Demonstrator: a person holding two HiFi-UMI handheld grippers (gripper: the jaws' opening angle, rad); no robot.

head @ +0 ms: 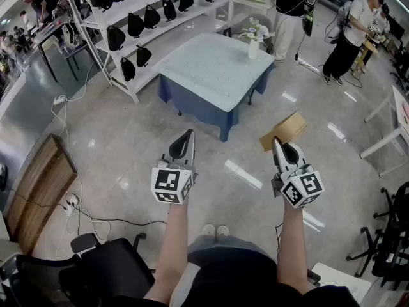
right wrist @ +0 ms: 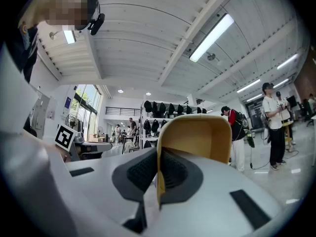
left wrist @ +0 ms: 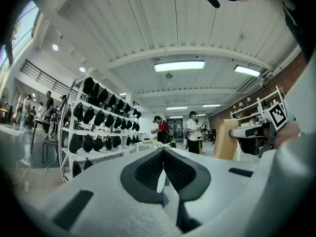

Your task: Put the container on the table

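A tan cardboard container [head: 284,130] hangs over the floor, held by its rim in my right gripper [head: 276,141], which is shut on it. In the right gripper view the container [right wrist: 200,137] stands up between the dark pads [right wrist: 143,172], its hollow side facing right. My left gripper [head: 190,135] is shut with nothing in it; its pads [left wrist: 148,171] meet with only a thin slit. In the left gripper view the container [left wrist: 225,138] appears at the right. The light blue table [head: 217,66] with a dark blue skirt lies ahead, well beyond both grippers.
A small vase of flowers [head: 255,40] stands on the table's far side. White shelves with black bags [head: 134,24] run at the back left. People [head: 348,34] stand at the back right. A wooden panel [head: 35,194] and black chair [head: 105,267] are at the left.
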